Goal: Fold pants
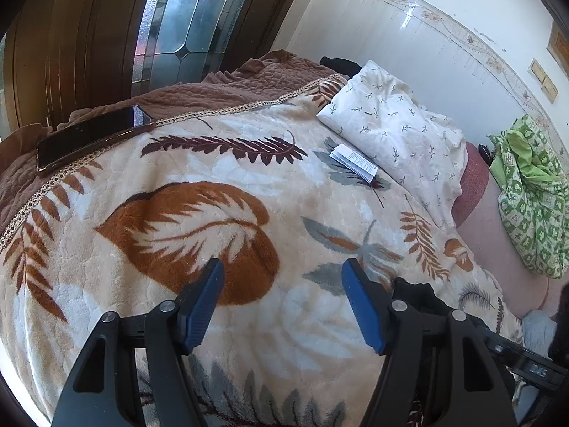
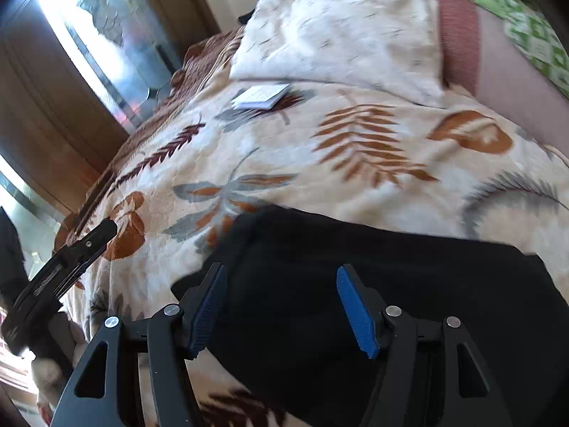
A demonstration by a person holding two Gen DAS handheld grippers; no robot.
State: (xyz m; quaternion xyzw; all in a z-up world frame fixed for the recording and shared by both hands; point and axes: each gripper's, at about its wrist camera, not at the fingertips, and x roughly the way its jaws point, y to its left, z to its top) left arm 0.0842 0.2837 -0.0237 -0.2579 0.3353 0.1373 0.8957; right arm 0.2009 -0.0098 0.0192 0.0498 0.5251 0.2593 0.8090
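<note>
One pair of black fabric pants (image 2: 355, 284) lies folded into a dark block across the lower middle and lower right of the right wrist view, resting on a cream plush blanket printed with brown and grey leaves (image 2: 284, 149). In the left wrist view only a small black corner of the pants (image 1: 414, 290) shows, just behind the right-hand finger near the lower right.

Above the pants, the right gripper (image 2: 281, 306) has its blue-padded jaws spread apart; the dark cloth fills the gap behind them, but neither pad presses on it. The left gripper (image 1: 282, 306) is likewise parted, over bare blanket (image 1: 249, 185) with nothing between its fingers. Its black frame (image 2: 71, 259) also shows at the left edge of the right wrist view.

Further up the blanket lies a small white folded paper leaflet (image 1: 354, 162), just beside a white pillow with a small sprig print (image 1: 394, 124). A dark smartphone in a brown-edged case (image 1: 92, 135) rests at the upper left on the blanket's braided border, next to a brown quilted cover (image 1: 220, 85). At the right edge sits a bundle of green and white patterned cloth (image 1: 533, 195). A wooden door with leaded glass panes (image 1: 185, 17) stands behind.
</note>
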